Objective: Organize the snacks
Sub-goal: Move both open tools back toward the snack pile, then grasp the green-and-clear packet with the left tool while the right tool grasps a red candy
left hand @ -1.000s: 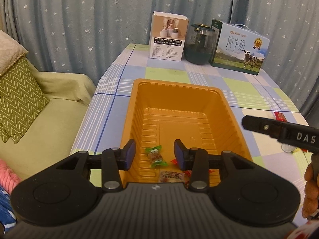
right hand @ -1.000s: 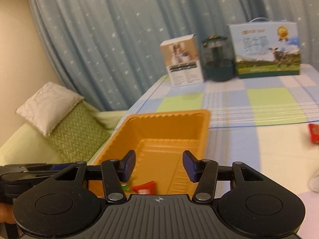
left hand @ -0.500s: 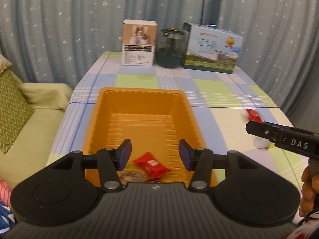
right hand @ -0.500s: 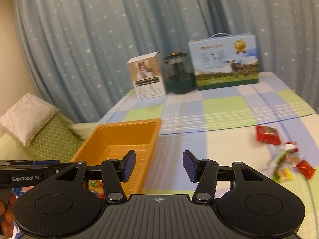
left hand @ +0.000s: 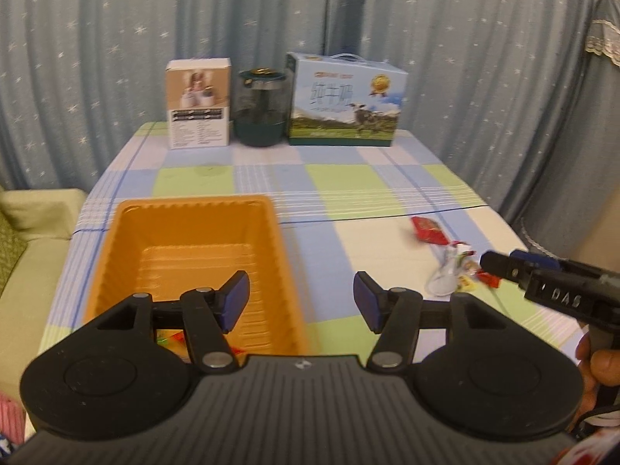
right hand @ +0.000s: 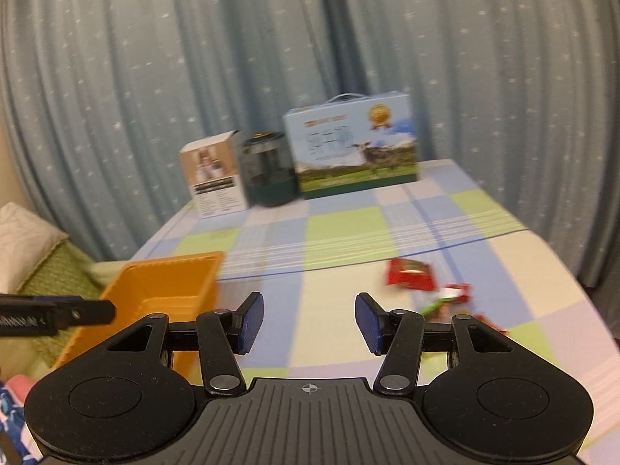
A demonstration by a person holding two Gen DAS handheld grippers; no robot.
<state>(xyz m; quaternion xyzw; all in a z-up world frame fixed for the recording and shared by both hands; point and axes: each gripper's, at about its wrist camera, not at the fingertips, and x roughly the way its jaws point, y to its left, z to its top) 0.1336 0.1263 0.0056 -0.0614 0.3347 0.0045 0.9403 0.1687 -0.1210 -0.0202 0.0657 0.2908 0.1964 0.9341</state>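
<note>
The left claw (left hand: pixel 300 300) hangs over the checked tabletop (left hand: pixel 348 182) just right of the orange tray (left hand: pixel 128 232), its jaws opening with nothing between them. The right claw (right hand: pixel 309 319) is released and empty too. A few wrapped snacks (left hand: pixel 170 336) lie in the tray's near end, while loose snacks (right hand: pixel 410 276) remain scattered on the tabletop's right side.

Curtained room, sofa at the left

I see star-dotted blue-grey curtains (left hand: pixel 97 58) across the top of the frame and a pale green sofa (left hand: pixel 35 240) at lower left.
</note>
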